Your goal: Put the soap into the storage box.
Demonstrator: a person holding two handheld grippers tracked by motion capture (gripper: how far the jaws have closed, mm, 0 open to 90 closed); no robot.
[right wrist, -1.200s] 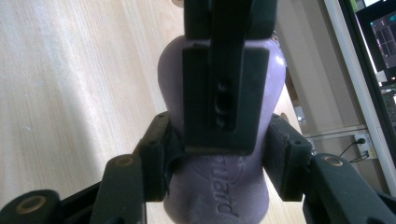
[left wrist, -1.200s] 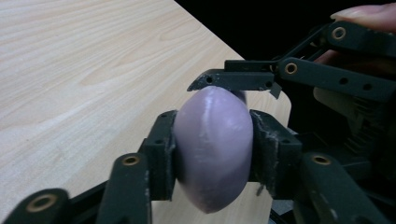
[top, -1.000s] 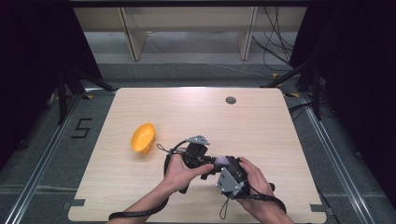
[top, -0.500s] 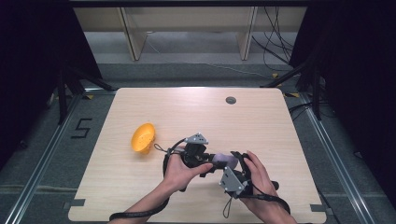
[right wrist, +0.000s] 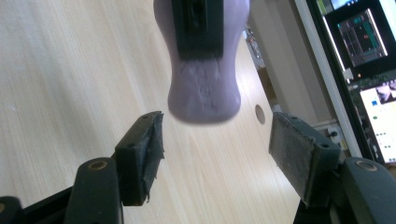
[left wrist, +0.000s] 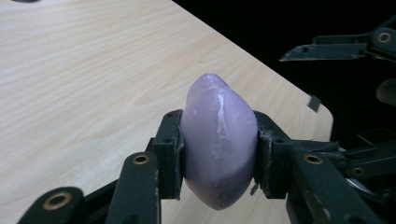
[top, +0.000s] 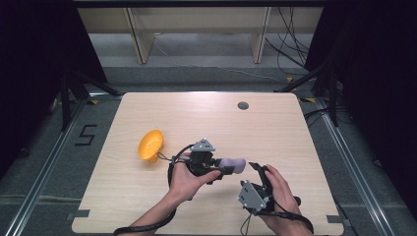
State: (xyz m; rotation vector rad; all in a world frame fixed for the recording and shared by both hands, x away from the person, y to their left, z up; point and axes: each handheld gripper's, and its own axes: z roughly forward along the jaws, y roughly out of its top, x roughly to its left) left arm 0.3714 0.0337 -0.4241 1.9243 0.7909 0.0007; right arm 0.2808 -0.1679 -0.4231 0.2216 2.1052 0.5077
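2 grippers on a pale wood table [top: 147,206] | left gripper [top: 230,168] clamps purple lump [top: 232,164] | right gripper [top: 255,168] wide, just closing slightly | dark room

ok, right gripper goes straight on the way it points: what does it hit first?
Probably the purple lump held by the left gripper. It sits just ahead of the right gripper, whose jaws stand open; depth is unclear.

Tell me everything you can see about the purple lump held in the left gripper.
The purple lump is a smooth, pale lilac piece that looks like soap or putty, rounded and tapering to a blunt tip, with faint whitish scuffs and a ridge along it. It is clamped at its middle between the jaws of the left gripper, held above the wooden table and touching nothing else. Its free end points toward the right gripper, whose open jaws have just been moving and stand just short of it.
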